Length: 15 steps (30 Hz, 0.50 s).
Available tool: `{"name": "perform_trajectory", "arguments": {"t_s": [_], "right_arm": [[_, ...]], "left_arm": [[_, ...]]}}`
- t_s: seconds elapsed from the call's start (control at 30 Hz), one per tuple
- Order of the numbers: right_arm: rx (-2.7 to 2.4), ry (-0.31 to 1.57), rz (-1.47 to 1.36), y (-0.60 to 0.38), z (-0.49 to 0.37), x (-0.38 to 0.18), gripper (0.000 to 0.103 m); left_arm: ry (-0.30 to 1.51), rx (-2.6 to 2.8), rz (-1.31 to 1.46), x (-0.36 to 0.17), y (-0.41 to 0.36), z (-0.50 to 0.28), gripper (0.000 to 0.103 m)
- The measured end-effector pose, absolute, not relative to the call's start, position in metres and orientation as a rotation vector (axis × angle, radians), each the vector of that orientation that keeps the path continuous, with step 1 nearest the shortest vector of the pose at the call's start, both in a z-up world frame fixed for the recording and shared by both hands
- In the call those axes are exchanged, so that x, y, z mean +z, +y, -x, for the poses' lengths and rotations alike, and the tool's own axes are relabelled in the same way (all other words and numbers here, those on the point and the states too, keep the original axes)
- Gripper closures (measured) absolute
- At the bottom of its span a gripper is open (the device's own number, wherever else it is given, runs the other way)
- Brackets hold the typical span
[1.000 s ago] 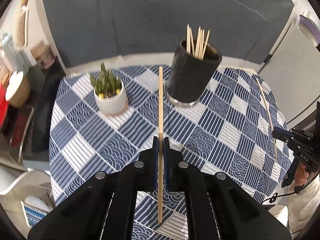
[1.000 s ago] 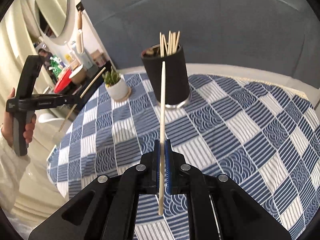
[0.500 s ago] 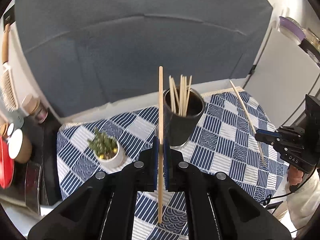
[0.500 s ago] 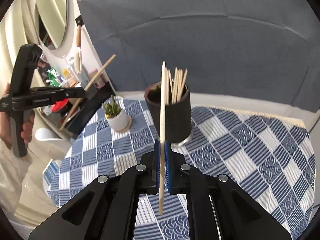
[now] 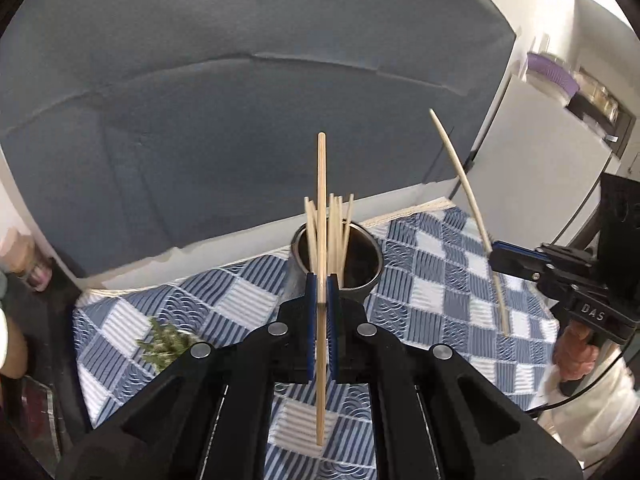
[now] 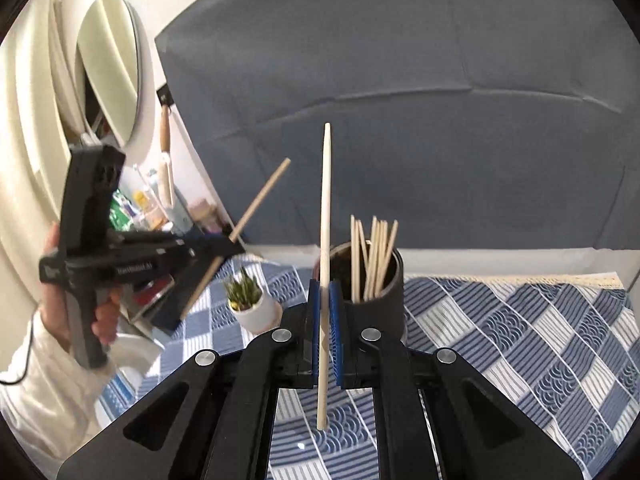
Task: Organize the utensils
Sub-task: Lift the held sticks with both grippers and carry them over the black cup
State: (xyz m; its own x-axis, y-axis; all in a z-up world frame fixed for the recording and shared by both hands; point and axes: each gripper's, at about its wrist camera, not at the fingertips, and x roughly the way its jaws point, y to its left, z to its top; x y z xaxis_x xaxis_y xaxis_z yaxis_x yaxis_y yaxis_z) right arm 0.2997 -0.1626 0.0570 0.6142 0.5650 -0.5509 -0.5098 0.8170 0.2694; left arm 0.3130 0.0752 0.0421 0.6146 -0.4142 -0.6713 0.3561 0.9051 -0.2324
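Observation:
My left gripper (image 5: 321,280) is shut on a wooden chopstick (image 5: 321,200) that stands upright between its blue pads. It hangs above the table, just in front of a black cylindrical holder (image 5: 360,264) with several chopsticks in it. My right gripper (image 6: 327,288) is shut on a second, paler chopstick (image 6: 326,200), also upright, close to the left of the same holder (image 6: 390,296). The right gripper also shows in the left wrist view (image 5: 496,256), and the left gripper shows in the right wrist view (image 6: 230,246), each with its chopstick tilted.
A blue-and-white patterned tablecloth (image 6: 520,328) covers the table. A small white pot with a green plant (image 6: 252,304) stands left of the holder. A grey padded wall (image 6: 400,100) rises behind. Shelves with clutter and a round mirror (image 6: 108,64) are at left.
Both grippers have risen and tilted up, each with its chopstick still held. The holder now sits lower and closer in both views, and more of the grey wall shows.

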Motion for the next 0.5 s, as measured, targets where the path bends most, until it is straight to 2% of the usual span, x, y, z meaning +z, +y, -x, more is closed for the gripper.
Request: {"name": "perform_trajectory", "arguments": {"t_s": [0.5], "right_arm": [[0.820,0.640,-0.147,-0.164,-0.390,0.048,0.098]], "left_arm": [[0.634,-0.518,0.378,0.032,0.077,-0.356,0.098]]}}
